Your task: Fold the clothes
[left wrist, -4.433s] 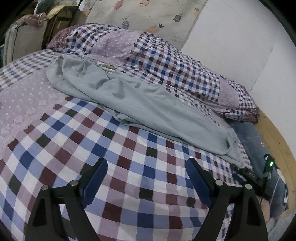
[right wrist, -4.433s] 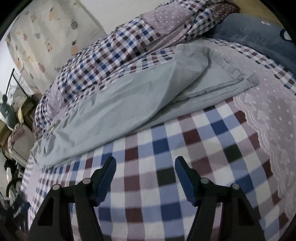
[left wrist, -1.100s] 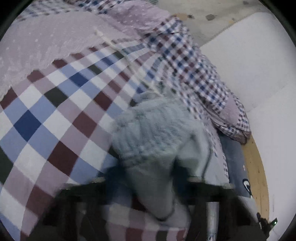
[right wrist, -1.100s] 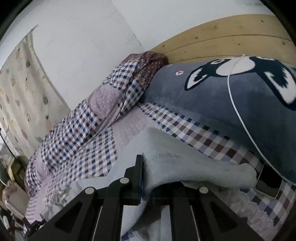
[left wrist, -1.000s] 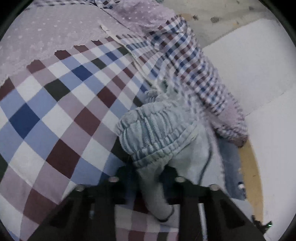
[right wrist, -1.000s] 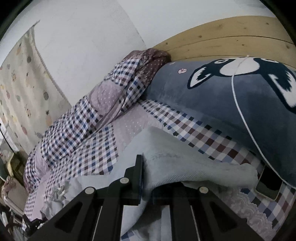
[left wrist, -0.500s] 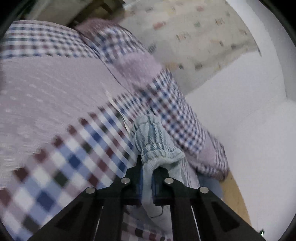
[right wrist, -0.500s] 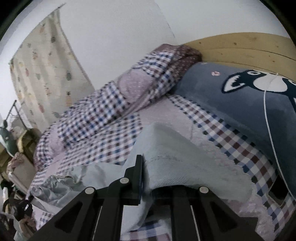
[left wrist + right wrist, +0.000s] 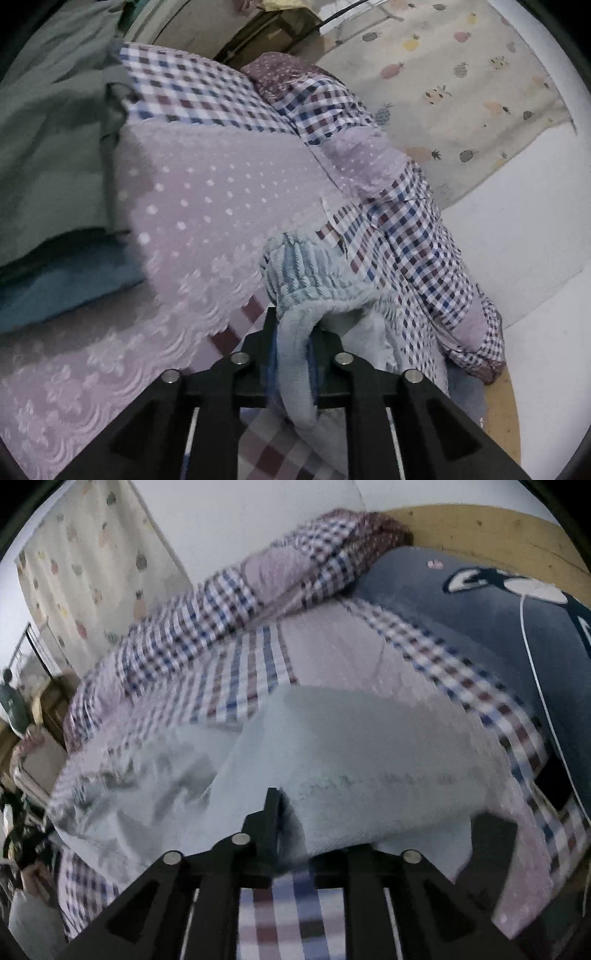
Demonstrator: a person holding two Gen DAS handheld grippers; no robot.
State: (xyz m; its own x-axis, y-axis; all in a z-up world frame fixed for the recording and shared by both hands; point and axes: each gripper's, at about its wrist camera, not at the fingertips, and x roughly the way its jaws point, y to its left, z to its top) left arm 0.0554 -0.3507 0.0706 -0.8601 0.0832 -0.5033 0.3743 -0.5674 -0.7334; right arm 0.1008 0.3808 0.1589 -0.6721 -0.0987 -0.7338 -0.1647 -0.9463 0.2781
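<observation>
I have both claws clamped on the pale blue garment [image 9: 295, 373] above the bed [image 9: 207, 206]: left claw [image 9: 293, 332], right claw [image 9: 295, 834]. Rolled checked quilt [image 9: 207, 616] lies behind it; navy pillow [image 9: 480, 627] at the wooden headboard [image 9: 491, 531].

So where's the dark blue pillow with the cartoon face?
In the right wrist view, the dark blue cartoon pillow sits at the upper right, against the wooden headboard, beside the rolled checked quilt.

A checked quilt [image 9: 402, 206] lies bunched along the far side of the bed [image 9: 207, 192]. A curtain with little fruits [image 9: 461, 85] hangs behind it. A dark blue pillow [image 9: 491, 627] leans on the wooden headboard [image 9: 506, 535].
</observation>
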